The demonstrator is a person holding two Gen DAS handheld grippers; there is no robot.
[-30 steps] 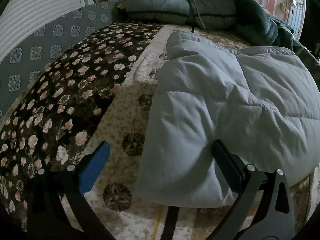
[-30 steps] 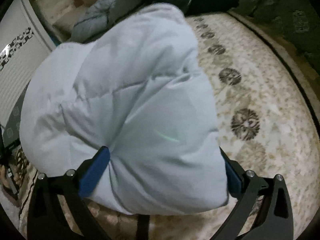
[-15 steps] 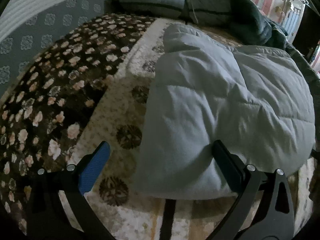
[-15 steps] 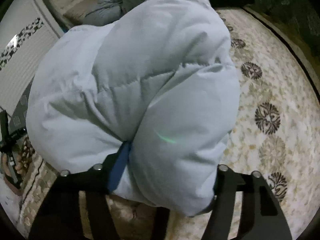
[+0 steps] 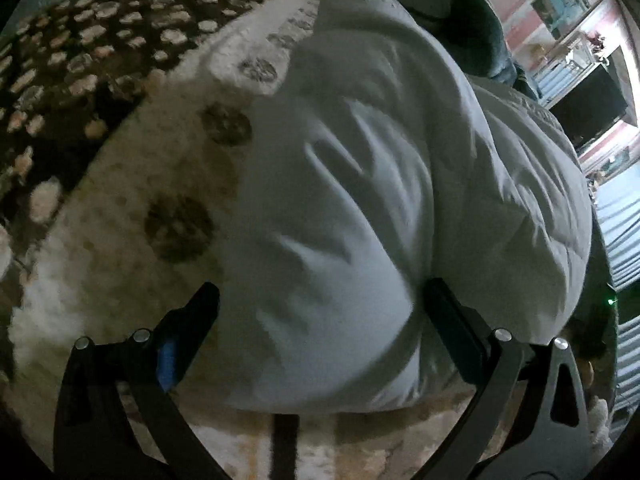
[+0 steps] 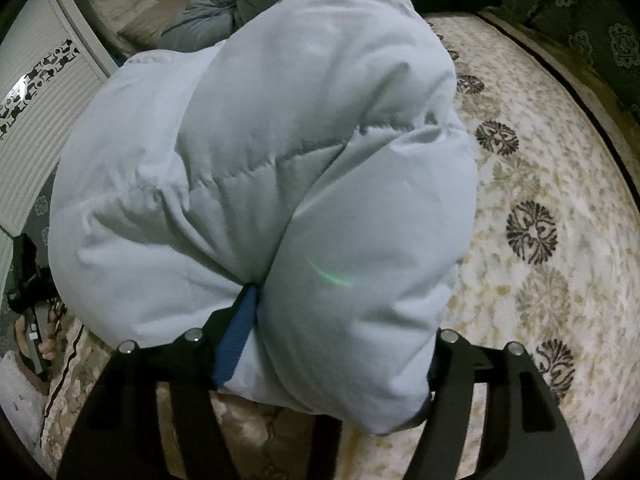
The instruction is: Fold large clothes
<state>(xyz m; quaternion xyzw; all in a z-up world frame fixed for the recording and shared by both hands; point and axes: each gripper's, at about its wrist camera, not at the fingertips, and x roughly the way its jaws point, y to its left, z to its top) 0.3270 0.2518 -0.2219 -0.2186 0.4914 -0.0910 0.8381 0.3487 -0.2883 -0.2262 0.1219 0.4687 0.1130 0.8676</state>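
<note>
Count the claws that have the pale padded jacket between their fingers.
2. The left claw straddles the near edge of the pale padded jacket, open. The right claw pinches a bulging fold of it, though its jaws are opening. Neither is hidden.

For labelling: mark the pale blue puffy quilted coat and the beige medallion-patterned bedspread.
pale blue puffy quilted coat (image 6: 280,168), right wrist view, on its stitched seam.
beige medallion-patterned bedspread (image 6: 532,184), right wrist view, bare patch between medallions.
</note>
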